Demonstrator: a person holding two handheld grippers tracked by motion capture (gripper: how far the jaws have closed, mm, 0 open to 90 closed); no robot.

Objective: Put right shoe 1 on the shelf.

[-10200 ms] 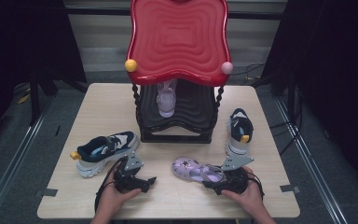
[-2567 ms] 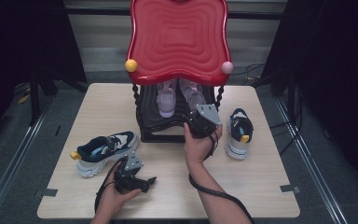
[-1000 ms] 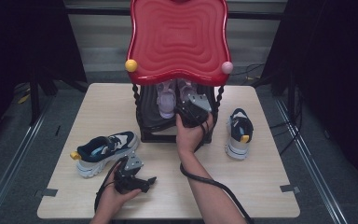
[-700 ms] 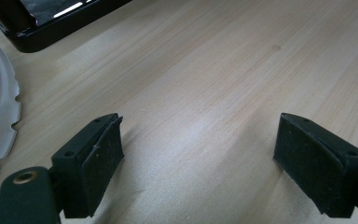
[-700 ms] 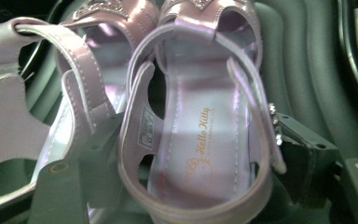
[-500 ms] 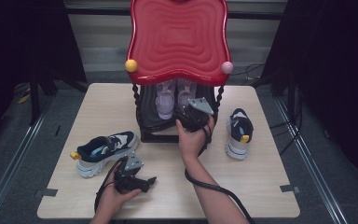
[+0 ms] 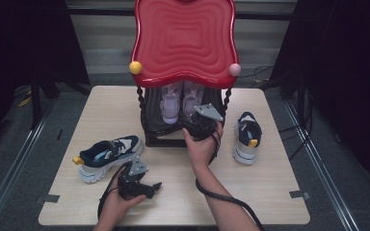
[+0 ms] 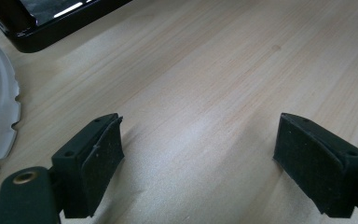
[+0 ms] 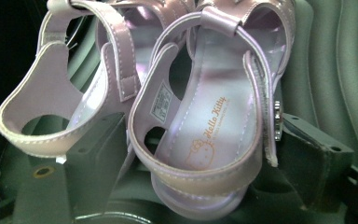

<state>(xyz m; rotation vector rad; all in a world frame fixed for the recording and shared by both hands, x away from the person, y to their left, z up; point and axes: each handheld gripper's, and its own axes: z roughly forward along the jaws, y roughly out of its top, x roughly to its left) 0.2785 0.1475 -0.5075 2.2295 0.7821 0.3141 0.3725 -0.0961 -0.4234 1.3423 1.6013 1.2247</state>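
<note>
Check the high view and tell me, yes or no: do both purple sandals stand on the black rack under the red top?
Yes: both purple sandals stand side by side on the black rack, beneath the red top.

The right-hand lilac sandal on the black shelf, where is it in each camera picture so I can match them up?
High view: the right-hand lilac sandal sits under the red top, just above the right tool.
Left gripper view: not in it.
Right gripper view: the sandal is centre frame, heel toward the camera, between open jaws that have just been opening.
Shared landmark: the other lilac sandal beside it.
</note>
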